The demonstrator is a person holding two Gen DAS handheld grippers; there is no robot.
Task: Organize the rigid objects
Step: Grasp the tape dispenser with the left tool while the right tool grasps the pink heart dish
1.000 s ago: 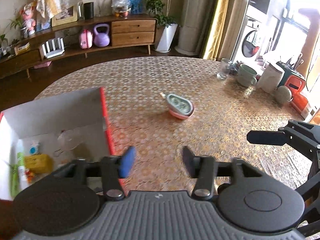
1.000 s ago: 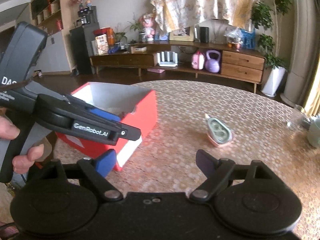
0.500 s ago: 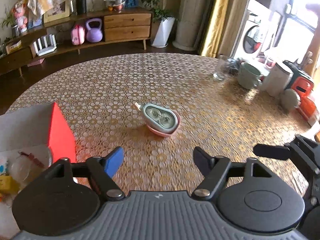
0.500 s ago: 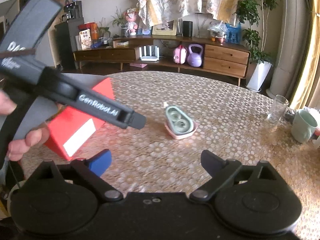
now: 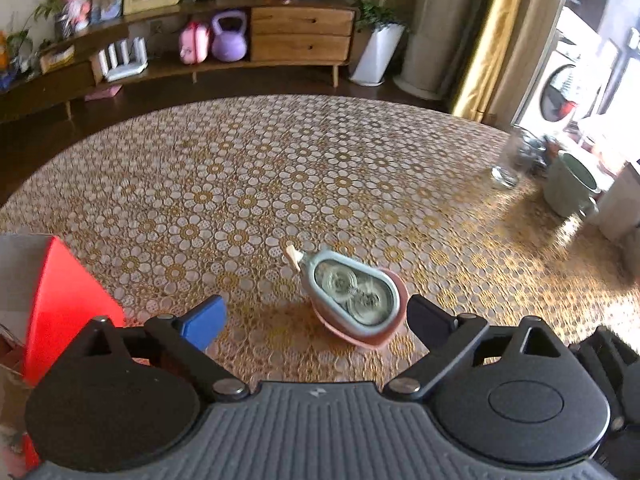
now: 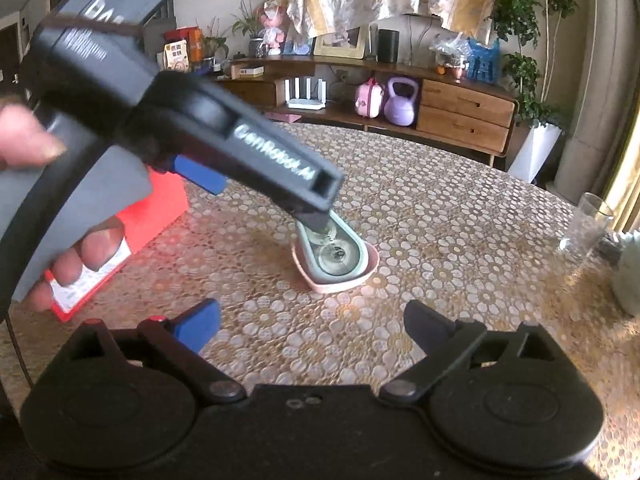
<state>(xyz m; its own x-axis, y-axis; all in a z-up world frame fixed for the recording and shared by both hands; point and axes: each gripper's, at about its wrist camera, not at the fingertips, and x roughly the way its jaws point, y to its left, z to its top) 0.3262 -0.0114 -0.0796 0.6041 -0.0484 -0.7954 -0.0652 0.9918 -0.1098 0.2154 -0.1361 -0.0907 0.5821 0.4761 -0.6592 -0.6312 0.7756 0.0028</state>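
Note:
A grey-green and pink correction-tape dispenser (image 5: 354, 300) lies on the patterned table (image 5: 280, 184). My left gripper (image 5: 316, 320) is open, low over the table, with the dispenser between its fingertips, nearer the right black finger (image 5: 428, 322). In the right wrist view the left gripper's black finger (image 6: 316, 216) covers the far end of the dispenser (image 6: 340, 258). My right gripper (image 6: 312, 326) is open and empty, a little short of the dispenser. A red box (image 5: 64, 300) stands at the left.
A drinking glass (image 5: 512, 160), a green mug (image 5: 572, 188) and white containers stand at the table's right edge. The red box (image 6: 132, 232) lies left of the dispenser. A wooden sideboard (image 5: 280, 36) is far behind the table.
My left gripper has moved right from the red box to the dispenser and opened wider, now straddling it. My right gripper has come closer to the dispenser.

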